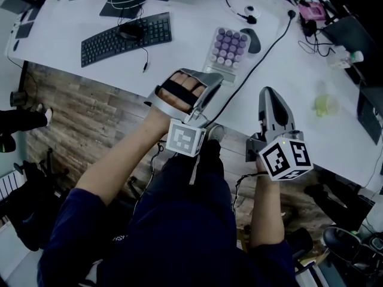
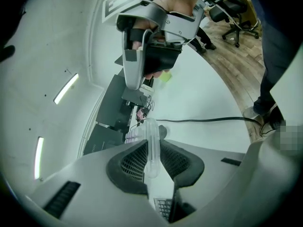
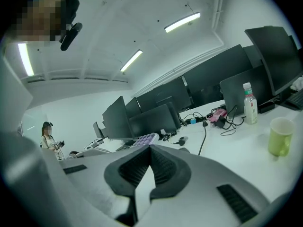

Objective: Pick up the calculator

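Ahead of the left hand-held gripper: the calculator lay flat on the white bench, keys up. It was near the tip but clear of it, with nothing touching it.
Long axis: it ran away from the person, leaning a little to the right in the head view. That was roughly the line along which the left hand-held gripper pointed, so a short end faced that gripper.
Neighbours: a mouse sat just beside the calculator's far right side. A black cable ran between the calculator and the right hand-held gripper. The keyboard was well apart to the left.
Nearer hand: the left, judging by the head view. The right one stood farther off, on the other side of the cable.
Left pose: the forearm reached forward and the gripper pointed ahead and slightly down. It was rolled onto its side, since the bench stood nearly upright in its own view.
Left jaws: nearly together with a narrow gap, and a pale translucent strip showed in that gap. Whether the strip was pinched or what it was could not be told.
Right jaws: the tips met and nothing was between them.
Likely need: wider left jaws before any reach for the calculator.
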Demonstrator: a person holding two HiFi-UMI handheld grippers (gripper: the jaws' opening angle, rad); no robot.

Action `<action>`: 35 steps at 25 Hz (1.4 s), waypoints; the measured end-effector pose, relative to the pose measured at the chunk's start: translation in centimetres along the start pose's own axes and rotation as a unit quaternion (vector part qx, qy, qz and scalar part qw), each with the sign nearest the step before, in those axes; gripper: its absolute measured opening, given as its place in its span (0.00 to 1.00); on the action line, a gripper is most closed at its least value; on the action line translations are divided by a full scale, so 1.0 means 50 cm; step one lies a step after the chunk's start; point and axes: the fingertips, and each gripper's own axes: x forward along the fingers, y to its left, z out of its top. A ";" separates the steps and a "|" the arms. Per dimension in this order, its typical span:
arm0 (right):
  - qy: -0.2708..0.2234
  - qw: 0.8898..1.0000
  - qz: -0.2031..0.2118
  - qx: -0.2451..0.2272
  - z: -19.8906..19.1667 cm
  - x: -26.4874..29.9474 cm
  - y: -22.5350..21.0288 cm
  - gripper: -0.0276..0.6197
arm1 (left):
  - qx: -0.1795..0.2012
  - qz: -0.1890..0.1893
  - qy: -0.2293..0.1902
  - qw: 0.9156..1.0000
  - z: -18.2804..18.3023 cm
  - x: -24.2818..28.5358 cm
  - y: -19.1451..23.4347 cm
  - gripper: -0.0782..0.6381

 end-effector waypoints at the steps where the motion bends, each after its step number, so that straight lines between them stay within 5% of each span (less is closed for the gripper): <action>1: -0.002 1.000 -0.001 -0.001 0.006 -0.003 0.001 0.05 | -0.001 0.006 0.000 1.000 0.001 -0.003 0.011 0.25; 35: -0.085 0.994 0.018 -0.068 0.223 -0.058 0.098 0.05 | 0.034 0.099 -0.011 0.994 0.031 -0.098 0.253 0.25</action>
